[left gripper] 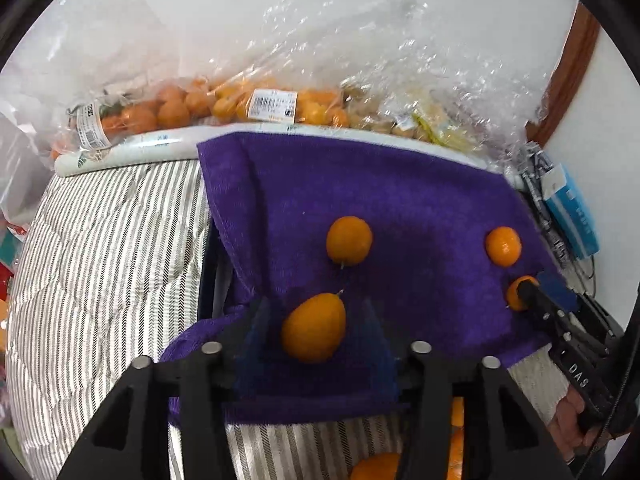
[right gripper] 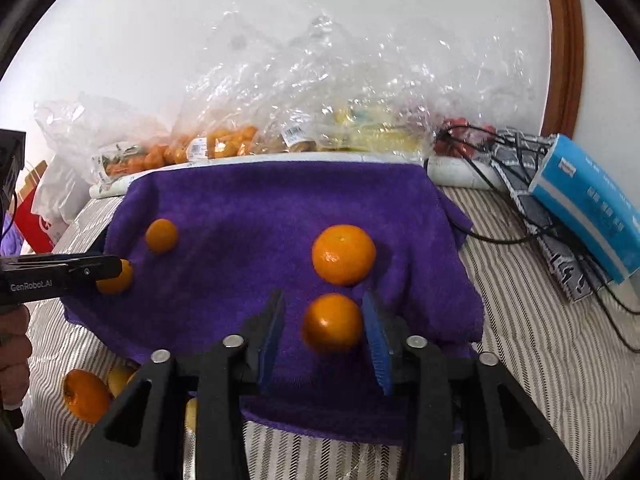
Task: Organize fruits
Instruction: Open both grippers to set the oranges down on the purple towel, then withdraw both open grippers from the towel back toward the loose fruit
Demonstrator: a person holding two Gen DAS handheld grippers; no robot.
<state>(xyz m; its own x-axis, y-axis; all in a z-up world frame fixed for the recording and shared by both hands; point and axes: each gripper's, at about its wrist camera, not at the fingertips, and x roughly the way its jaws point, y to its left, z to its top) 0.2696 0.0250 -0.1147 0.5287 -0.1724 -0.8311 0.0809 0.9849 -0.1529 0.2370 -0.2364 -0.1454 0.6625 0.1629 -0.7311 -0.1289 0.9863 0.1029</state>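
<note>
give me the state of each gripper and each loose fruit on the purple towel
left gripper: open, oval fruit between its fingers, pads not pressing
right gripper: open, small mandarin between its fingers, gaps either side
large mandarin: resting free on the purple towel
round fruit: resting free on the towel
bagged fruit: still in its bags behind the towel

Four orange fruits point(left gripper: 349, 241) apart on purple towel point(left gripper: 400, 192)

Purple towel point(right gripper: 248, 216), orange fruits point(right gripper: 343, 254), grey-and-white striped bedding point(left gripper: 104, 232), blue tissue pack point(right gripper: 588, 204), black cables point(right gripper: 516, 236)
</note>
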